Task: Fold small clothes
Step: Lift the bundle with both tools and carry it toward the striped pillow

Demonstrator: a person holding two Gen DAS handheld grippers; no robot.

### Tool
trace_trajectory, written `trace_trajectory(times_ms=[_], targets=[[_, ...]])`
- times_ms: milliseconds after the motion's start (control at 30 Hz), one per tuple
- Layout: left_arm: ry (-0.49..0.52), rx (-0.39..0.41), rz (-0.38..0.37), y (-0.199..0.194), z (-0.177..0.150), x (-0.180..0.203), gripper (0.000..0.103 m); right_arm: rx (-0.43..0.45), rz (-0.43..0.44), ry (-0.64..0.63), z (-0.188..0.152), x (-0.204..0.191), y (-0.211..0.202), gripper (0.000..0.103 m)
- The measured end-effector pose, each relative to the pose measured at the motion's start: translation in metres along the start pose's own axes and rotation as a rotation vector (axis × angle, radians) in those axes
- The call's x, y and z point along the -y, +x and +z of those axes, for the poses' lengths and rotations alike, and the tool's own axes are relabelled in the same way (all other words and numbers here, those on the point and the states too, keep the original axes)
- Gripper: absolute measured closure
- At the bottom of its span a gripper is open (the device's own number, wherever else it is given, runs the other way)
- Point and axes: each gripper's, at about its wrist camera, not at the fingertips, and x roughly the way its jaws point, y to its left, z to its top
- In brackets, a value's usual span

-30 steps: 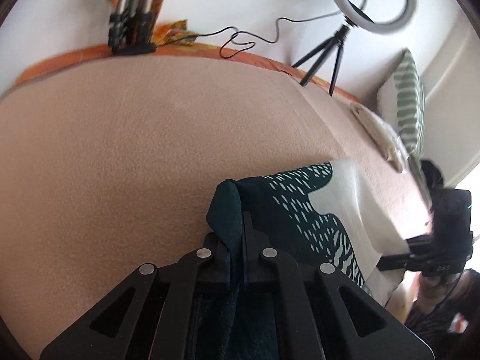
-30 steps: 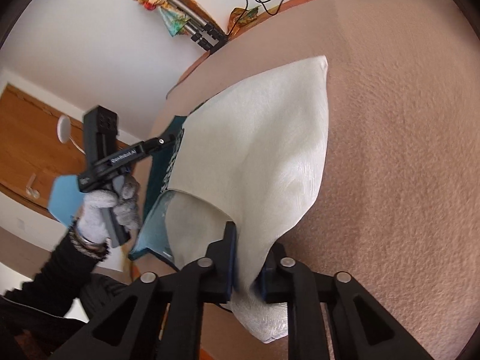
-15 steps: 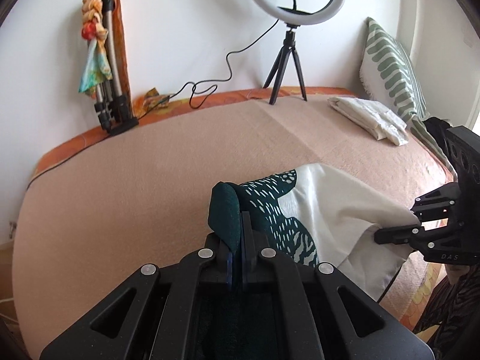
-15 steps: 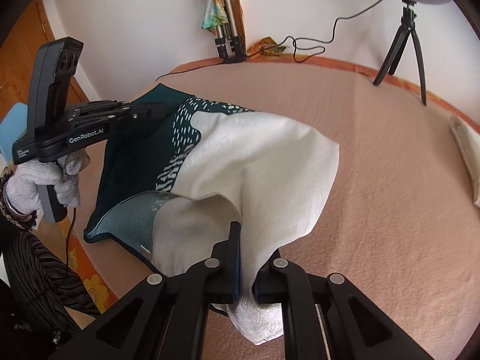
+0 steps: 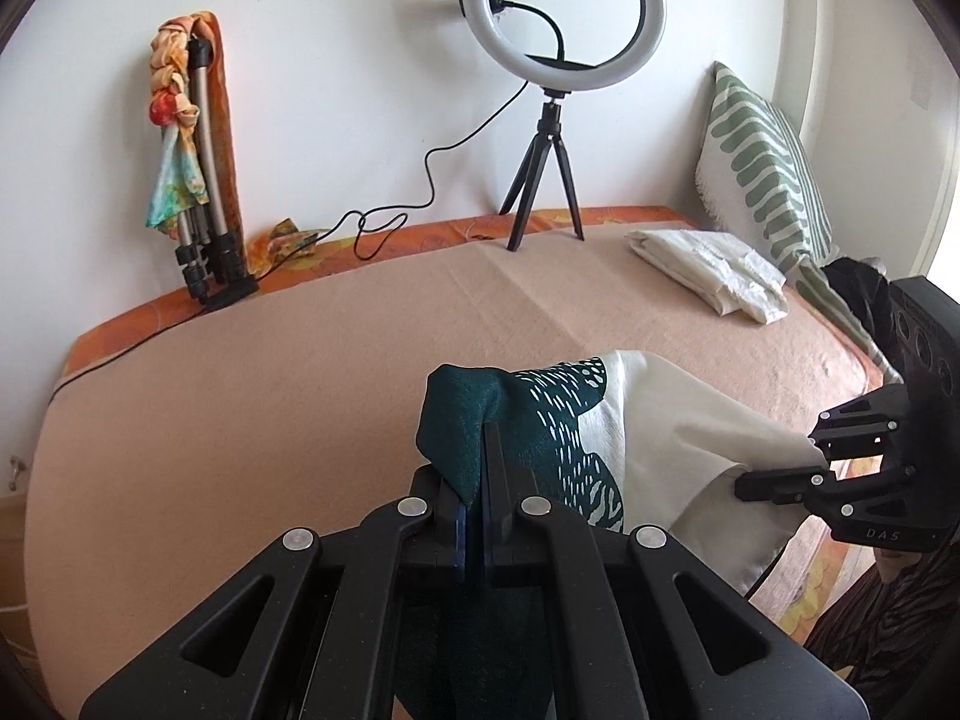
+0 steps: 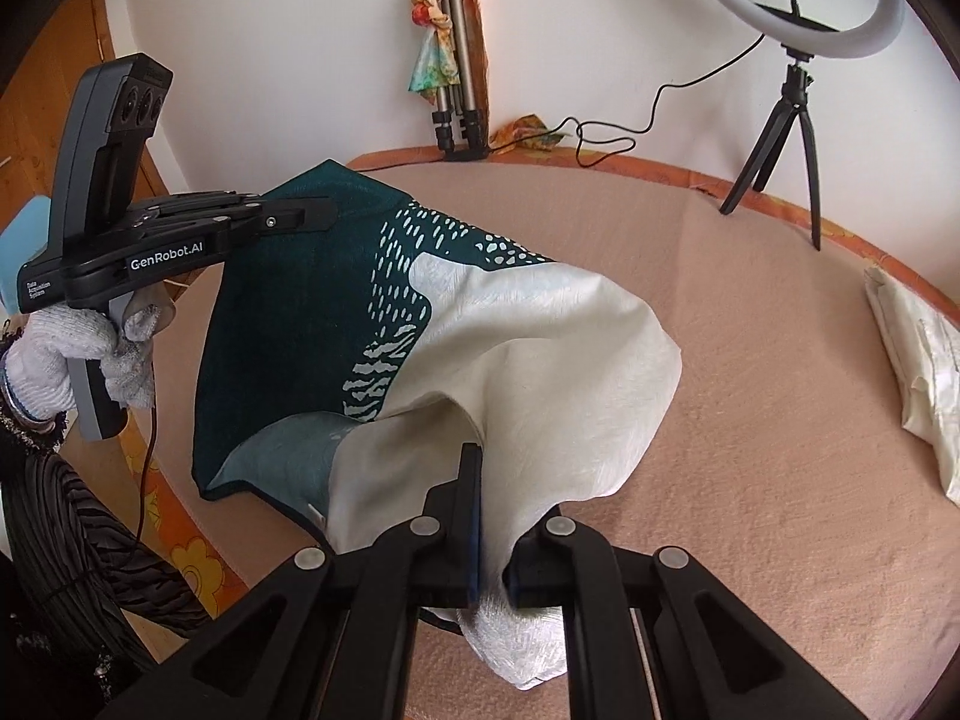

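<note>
Cloth [image 6: 498, 330], dark teal at one end and cream at the other, is hanging stretched between our two grippers above the pinkish bed cover [image 5: 240, 408]. We are clamping the teal corner in the left gripper [image 5: 478, 480] and pinching the cream corner in the right gripper [image 6: 489, 534]. A folded cream garment [image 5: 708, 270] is lying near the striped pillow [image 5: 762, 168], well apart.

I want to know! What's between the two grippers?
The cloth hangs stretched between left gripper and right gripper, seen in the right wrist view.
</note>
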Motion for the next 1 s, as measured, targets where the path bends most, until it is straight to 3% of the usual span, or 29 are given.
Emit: trace_trajectory(times_ms=[433,667,1000], targets=[[0.04,0.105,-0.096,0.025,0.073,0.063,0.102,0.078,-0.151,-0.013,0.007,0.065,-0.066,0.1],[0.033,0.154,-0.169,0.067,0.123,0.114,0.102,0.094,-0.267,-0.001,0.008,0.128,-0.098,0.1],[0.107,0.182,-0.248,0.141,0.181,0.207,0.102,0.076,-0.432,0.049,0.007,0.236,-0.127,0.1]])
